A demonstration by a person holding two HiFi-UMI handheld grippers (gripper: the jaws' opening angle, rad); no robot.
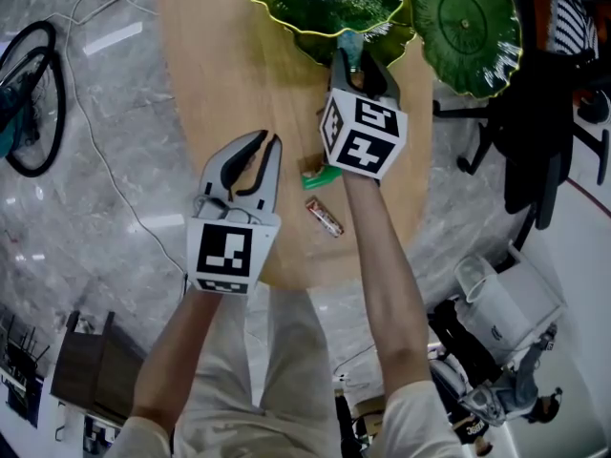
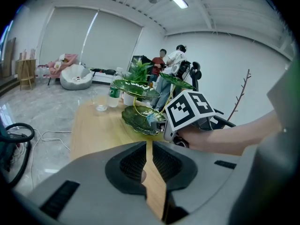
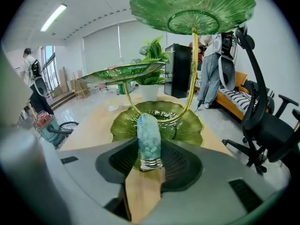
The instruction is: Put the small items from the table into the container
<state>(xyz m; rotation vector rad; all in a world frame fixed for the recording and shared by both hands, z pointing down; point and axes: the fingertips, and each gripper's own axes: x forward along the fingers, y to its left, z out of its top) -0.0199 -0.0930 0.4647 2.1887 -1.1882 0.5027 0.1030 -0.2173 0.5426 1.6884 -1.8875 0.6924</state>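
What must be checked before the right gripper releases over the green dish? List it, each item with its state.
1. Grip: the right gripper is shut on the tube, which lies lengthwise between its pads: ok.
2. Tube over the lowest dish: its tip is above the near rim, but the cap end may fall short: cannot tell.
3. Gold stem apart from the tube: ok.
4. Left gripper out of the way: jaws together, nothing in them, back over the table: ok.
5. Table emptied: a green packet and a brown bar lie near its front edge: not ok.
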